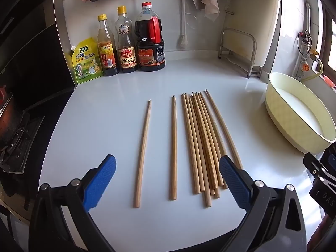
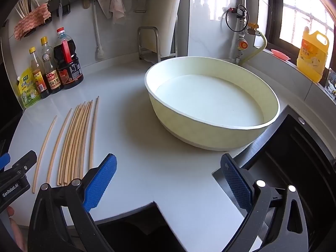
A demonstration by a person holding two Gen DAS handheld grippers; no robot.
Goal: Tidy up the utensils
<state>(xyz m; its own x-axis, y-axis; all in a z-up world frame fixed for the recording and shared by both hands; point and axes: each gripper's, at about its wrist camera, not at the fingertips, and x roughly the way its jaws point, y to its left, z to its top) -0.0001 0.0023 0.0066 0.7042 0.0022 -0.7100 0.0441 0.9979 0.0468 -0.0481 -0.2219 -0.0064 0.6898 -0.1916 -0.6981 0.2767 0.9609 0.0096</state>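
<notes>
While both tools hang above the desk [image 1: 117, 96] with nothing taken up, the risks sit mainly around the basin [image 2: 212, 134], the landmark for this report. It is wide, shallow and empty, and it stands close to the sink [image 2: 294, 159] edge; a careless shove from the right hand-held gripper [image 2: 168, 180], whose jaws stand wide apart and empty, could push it over the rim. Left of the basin lies the bundle of chopsticks [image 1: 201, 145], overlapping and crossed; closing on it may lift several at once or scatter them. Further left of the basin lie two single chopsticks [image 1: 159, 149], round and thin, liable to roll away. The left hand-held gripper [image 1: 168, 182], equally wide open and empty, hovers over their near ends.
</notes>
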